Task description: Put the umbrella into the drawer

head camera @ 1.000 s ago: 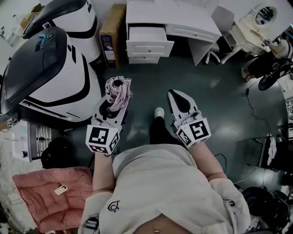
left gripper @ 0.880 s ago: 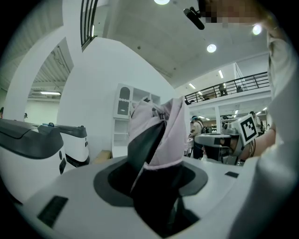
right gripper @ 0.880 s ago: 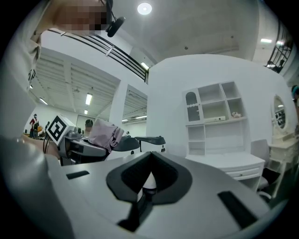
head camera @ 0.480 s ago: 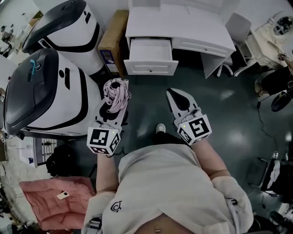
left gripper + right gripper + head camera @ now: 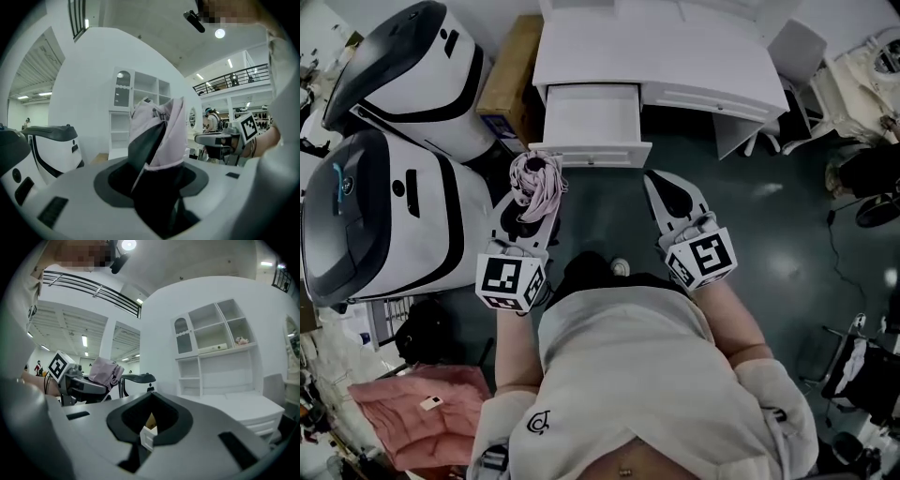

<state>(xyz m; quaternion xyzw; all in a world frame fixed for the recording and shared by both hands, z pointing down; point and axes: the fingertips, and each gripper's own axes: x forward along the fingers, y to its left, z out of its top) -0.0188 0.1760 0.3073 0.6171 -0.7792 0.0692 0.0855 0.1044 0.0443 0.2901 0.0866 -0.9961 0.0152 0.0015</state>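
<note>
While the bare white drawer (image 5: pixel 591 114) is standing open, the left claw (image 5: pixel 536 176) is squeezing the pink umbrella (image 5: pixel 542 194) just before it; the right claw (image 5: pixel 655 178) is sitting closed, holding nothing.

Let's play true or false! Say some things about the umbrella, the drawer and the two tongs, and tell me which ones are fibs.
1. The left tongs hold a folded pink umbrella. True.
2. The drawer of the white desk is pushed shut. False: it is pulled out and open.
3. The umbrella lies inside the drawer. False: it is in the left tongs, outside the drawer and in front of it.
4. The right tongs hold nothing. True: they are shut and empty.
</note>
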